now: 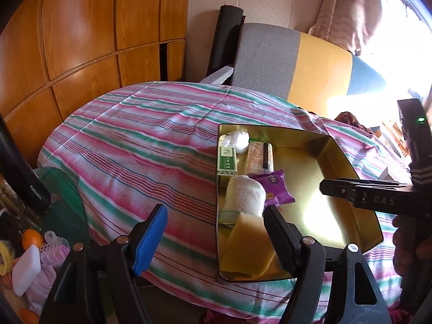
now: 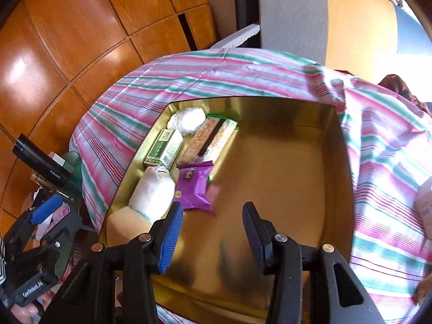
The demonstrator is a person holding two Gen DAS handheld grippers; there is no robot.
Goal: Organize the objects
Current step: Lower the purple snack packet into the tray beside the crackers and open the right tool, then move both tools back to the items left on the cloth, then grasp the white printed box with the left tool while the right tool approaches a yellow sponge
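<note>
A gold tray (image 1: 348,145) (image 2: 297,113) lies on a striped cloth (image 1: 135,135). Along its left side sit a white ball (image 2: 189,118), a green box (image 2: 164,148), an orange-and-brown bar (image 2: 208,140), a purple packet (image 2: 194,186) (image 1: 272,186), a white rolled towel (image 2: 151,191) (image 1: 245,194) and a yellow sponge (image 1: 248,243). My right gripper (image 2: 213,229) hovers over the tray just short of the purple packet, open with nothing between its fingers. My left gripper (image 1: 216,232) is open over the tray's near left edge, holding nothing.
A black flask (image 1: 27,178) stands at the left beside a glass table with oranges (image 1: 32,239), a white block (image 1: 27,270) and pink rollers (image 1: 54,248). Behind the cloth are a grey, yellow and blue seat back (image 1: 297,62) and wooden cabinet doors (image 1: 81,27).
</note>
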